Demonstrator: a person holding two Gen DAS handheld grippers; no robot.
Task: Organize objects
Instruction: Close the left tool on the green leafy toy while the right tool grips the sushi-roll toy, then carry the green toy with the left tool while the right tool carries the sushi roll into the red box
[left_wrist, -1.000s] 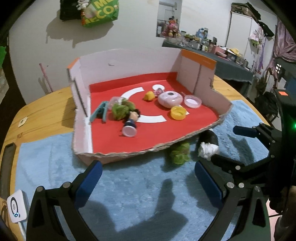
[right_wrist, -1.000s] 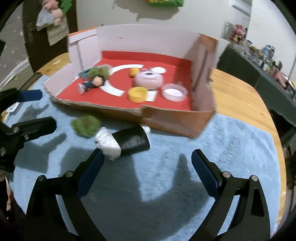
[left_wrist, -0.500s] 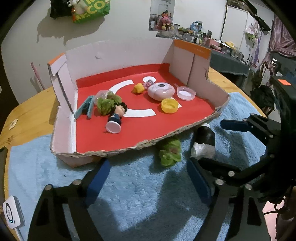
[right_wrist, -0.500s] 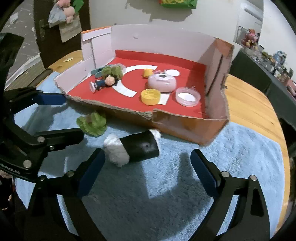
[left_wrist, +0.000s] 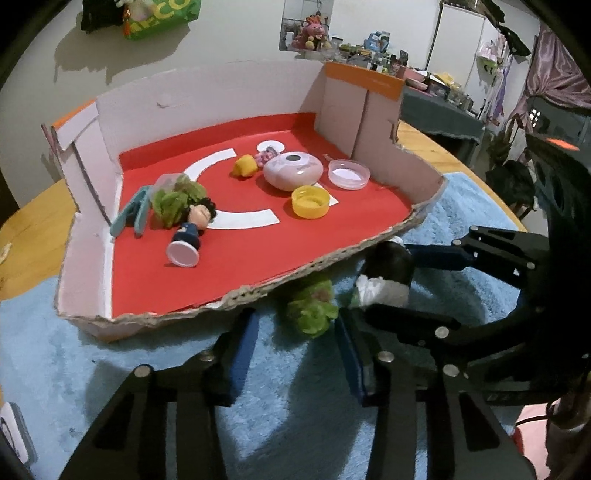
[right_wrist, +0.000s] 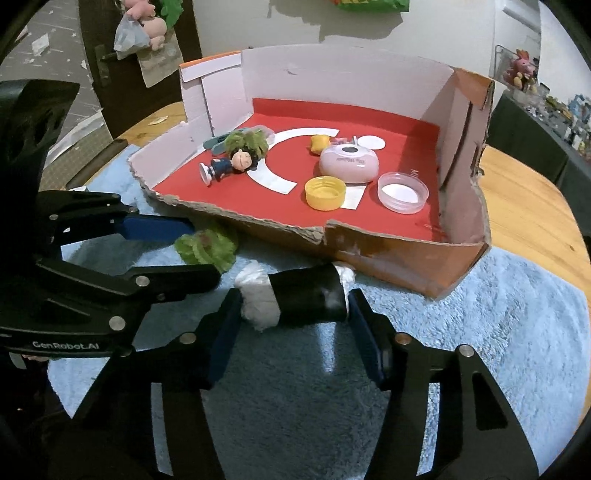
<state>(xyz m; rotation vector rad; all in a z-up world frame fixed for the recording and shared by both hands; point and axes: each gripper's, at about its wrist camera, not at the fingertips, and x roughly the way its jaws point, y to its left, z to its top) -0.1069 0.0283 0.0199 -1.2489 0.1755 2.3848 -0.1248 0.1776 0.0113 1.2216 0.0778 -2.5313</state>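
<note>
Box torn edge (right_wrist: 236, 218) crowds roll (right_wrist: 295, 297); mat (right_wrist: 480, 332) open.

Cluttered home: plush toys (left_wrist: 309, 32), wooden table (right_wrist: 524, 206)

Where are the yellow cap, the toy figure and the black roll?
yellow cap (left_wrist: 310, 201), left wrist view, open inside.
toy figure (right_wrist: 242, 160), right wrist view, face.
black roll (right_wrist: 306, 295), right wrist view, black middle.
</note>
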